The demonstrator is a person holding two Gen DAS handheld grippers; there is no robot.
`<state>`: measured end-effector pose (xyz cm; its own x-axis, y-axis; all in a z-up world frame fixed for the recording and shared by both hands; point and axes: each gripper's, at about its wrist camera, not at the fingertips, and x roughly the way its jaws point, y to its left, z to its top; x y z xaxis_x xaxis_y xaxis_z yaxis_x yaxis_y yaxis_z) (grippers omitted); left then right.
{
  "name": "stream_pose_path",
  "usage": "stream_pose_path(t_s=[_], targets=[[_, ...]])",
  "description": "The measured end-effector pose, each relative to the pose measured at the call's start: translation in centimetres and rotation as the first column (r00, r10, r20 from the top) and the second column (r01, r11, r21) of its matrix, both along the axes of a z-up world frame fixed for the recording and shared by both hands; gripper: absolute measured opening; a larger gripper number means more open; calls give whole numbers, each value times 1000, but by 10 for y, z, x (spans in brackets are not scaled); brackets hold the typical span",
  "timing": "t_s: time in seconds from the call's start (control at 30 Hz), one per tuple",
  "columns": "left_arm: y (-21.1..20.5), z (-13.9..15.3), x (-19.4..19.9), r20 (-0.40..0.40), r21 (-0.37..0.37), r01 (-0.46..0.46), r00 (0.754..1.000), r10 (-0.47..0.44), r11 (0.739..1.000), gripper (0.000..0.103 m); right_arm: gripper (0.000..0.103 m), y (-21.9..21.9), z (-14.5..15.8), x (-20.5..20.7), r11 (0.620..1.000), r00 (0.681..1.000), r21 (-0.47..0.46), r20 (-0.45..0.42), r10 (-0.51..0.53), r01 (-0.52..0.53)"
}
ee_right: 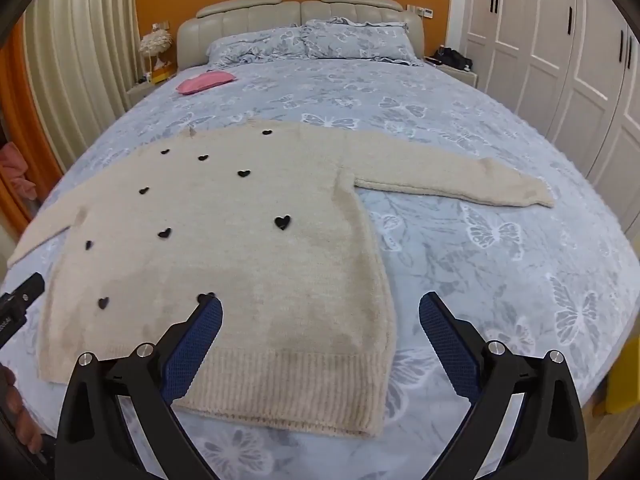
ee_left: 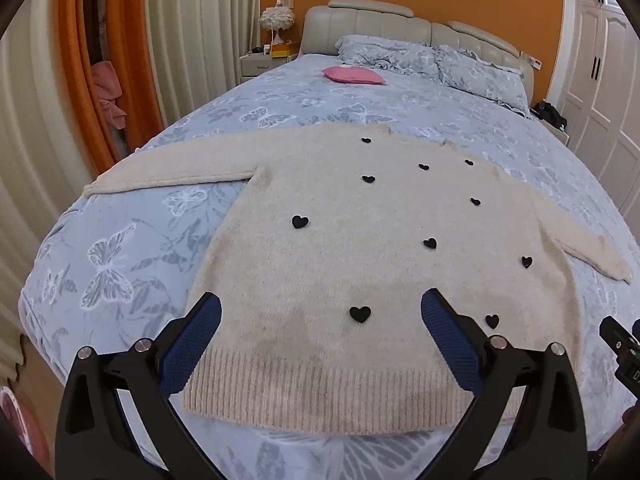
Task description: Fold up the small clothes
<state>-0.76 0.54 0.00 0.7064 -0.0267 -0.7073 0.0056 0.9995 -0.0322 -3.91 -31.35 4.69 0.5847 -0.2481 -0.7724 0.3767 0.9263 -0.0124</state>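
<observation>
- Cream knit sweater [ee_left: 352, 264] lies flat and face-up on the bed [ee_left: 120, 240], both sleeves stretched out to the sides, black heart patches [ee_left: 360, 314] dotted over its front.
- Its ribbed hem [ee_left: 320, 392] is the part nearest both grippers; the neckline points away from them, toward the headboard [ee_right: 300, 16].
- Left gripper [ee_left: 321, 340] hovers above the hem with its blue-padded fingers [ee_left: 192, 344] spread wide, nothing between them; the sweater's body fills the gap ahead of it.
- Right gripper [ee_right: 320, 340] is likewise spread apart and holds nothing; the sweater's right-hand bottom corner [ee_right: 372, 420] sits between and just ahead of its fingers.
- In the right wrist view, the right sleeve [ee_right: 452, 184] extends ahead and to the right of that gripper, over the butterfly-print duvet.
- In the left wrist view, the left sleeve [ee_left: 172, 168] reaches ahead and to the left of the left gripper.
- A pink cushion [ee_right: 206, 80] lies far ahead of both grippers, well apart from the sweater, near the pillows [ee_right: 312, 42].
</observation>
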Motion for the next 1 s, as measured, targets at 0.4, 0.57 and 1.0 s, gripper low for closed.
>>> stream_pose_path(t_s=[0.4,0.57,1.0], targets=[[-5,-2,0,-7,42,7,1000,-7,999,98,97,36,2,-3,1000,1000,-5,14,9,-9],[-12,-1,-2,4,79,26,1000,-26,997,98,97,34,1,-2,1000,1000,7,11,1,-1],[-16,-4,-1,-10,82,27,1000,-26,996,98,97,35,2,-3,1000,1000,-5,12,6,-6]])
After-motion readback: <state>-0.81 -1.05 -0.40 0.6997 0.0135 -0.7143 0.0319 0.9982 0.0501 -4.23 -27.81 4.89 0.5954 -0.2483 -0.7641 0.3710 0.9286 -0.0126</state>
